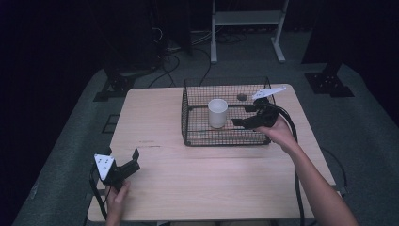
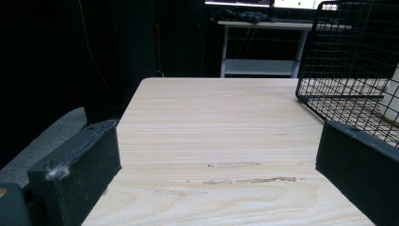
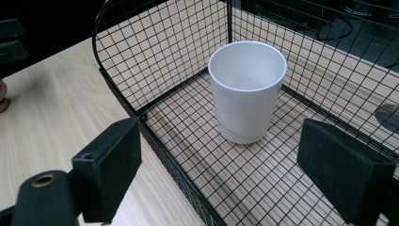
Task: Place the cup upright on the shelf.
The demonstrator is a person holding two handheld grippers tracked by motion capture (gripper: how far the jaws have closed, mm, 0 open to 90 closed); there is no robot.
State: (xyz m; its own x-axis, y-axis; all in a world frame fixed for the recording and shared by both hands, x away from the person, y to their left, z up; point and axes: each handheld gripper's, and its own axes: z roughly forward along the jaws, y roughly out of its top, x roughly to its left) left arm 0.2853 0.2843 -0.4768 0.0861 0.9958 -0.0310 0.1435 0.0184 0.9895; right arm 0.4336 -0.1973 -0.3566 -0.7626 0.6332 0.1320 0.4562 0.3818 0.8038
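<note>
Wooden worktop (image 1: 202, 174) carrying a wire basket (image 1: 188, 113); a white cup (image 1: 217, 113) stands upright inside it. Right gripper (image 1: 240, 116), jaws spread, hovers beside the cup; it should straddle the cup squarely before closing. Left gripper (image 1: 133, 157), spread, rests well away from the basket.

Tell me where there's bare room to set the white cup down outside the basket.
Bare wood runs left of the wire basket to the table edge, and across the front between the left hand-held gripper and the forearm. Crowded: inside the basket, where the white cup stands beside the right hand-held gripper.
</note>
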